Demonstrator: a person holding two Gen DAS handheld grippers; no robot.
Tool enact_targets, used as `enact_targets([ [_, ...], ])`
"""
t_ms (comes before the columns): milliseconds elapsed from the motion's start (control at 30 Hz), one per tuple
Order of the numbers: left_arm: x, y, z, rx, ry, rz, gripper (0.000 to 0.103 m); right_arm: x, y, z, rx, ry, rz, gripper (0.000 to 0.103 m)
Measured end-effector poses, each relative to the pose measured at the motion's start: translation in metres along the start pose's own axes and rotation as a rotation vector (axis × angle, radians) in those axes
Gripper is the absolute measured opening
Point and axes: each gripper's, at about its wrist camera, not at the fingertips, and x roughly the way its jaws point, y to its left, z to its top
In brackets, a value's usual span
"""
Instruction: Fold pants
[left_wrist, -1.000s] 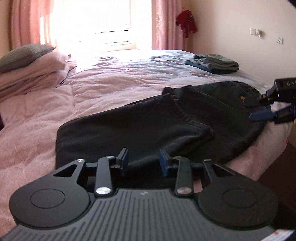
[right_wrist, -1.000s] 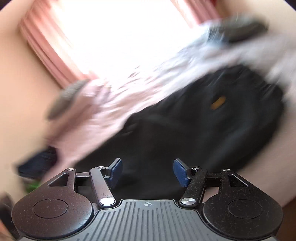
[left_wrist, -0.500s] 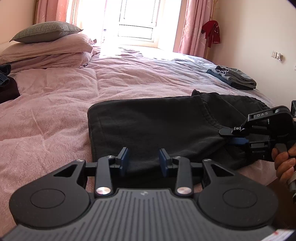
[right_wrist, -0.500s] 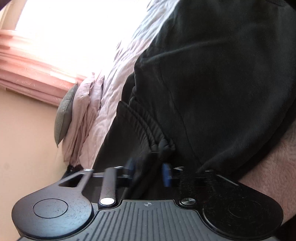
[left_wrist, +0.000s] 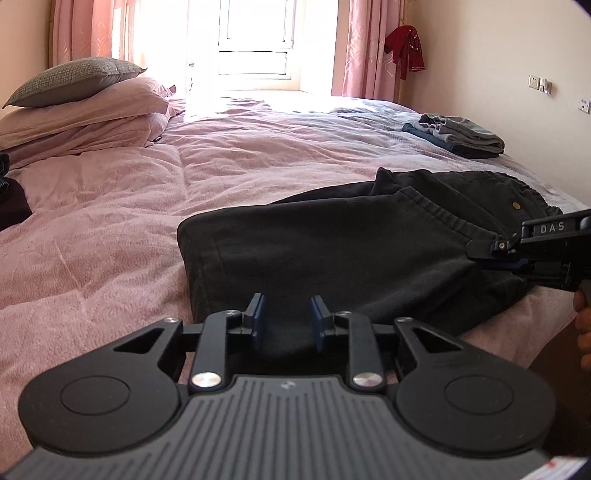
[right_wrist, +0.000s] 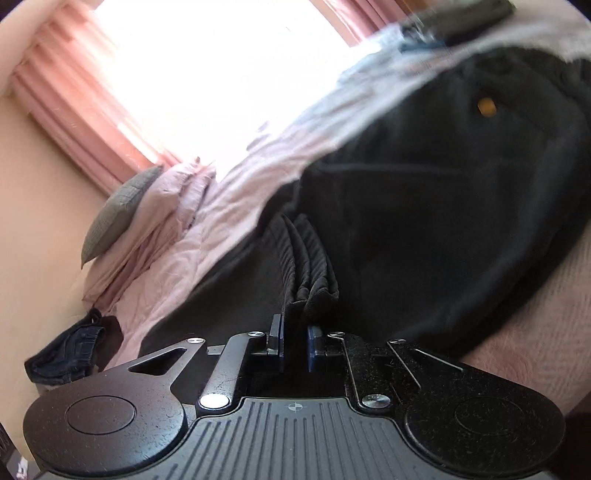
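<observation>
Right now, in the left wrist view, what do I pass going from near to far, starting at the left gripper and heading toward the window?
left gripper → black pants → pink duvet → window

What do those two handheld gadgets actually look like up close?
Each is matte black: a ribbed central plate, two round discs either side, silver screws, and linkages ending in two blue-padded fingers. The left gripper and right gripper match. From the side, the right one bears white letters "DAS".
</observation>
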Motion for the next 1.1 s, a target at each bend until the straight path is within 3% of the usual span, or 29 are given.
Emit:
enact_targets([
  [67,0.003,0.001,0.0,-0.002,0.015,0.006,0.023,0.018,-0.002,0.008,-0.028,0.081,-0.049,0.008],
  [133,0.003,0.002,0.001,-0.007,0.024,0.006,0.022,0.025,-0.011,0.009,0.015,0.139,-0.036,0.009],
  [200,0.001,0.006,0.007,-0.028,0.032,0.002,0.022,0.019,-0.002,0.016,-0.055,0.163,-0.061,0.022],
  [267,-0.001,0.014,0.016,-0.069,0.03,0.003,0.022,0.007,0.012,0.023,-0.165,0.13,-0.127,0.033],
  [367,0.005,0.028,0.035,-0.115,0.014,0.032,0.021,-0.008,0.03,0.033,-0.322,-0.033,-0.186,0.033],
  [500,0.027,0.036,0.06,-0.123,0.005,0.053,0.02,0.003,0.04,0.045,-0.387,-0.075,-0.109,0.029],
  [667,0.078,0.041,0.069,-0.145,0.067,0.081,0.02,0.068,0.069,0.045,-0.552,-0.052,-0.085,0.016],
  [833,0.107,0.048,0.06,-0.161,0.108,0.082,0.02,0.135,0.052,0.028,-0.624,0.09,-0.164,0.007],
  [933,0.102,0.054,0.061,-0.188,0.111,0.079,0.015,0.137,0.049,0.031,-0.635,0.103,-0.16,0.007],
  [1100,0.057,0.041,0.055,-0.146,0.065,0.134,0.014,0.064,0.05,0.037,-0.595,0.058,-0.125,0.007],
])
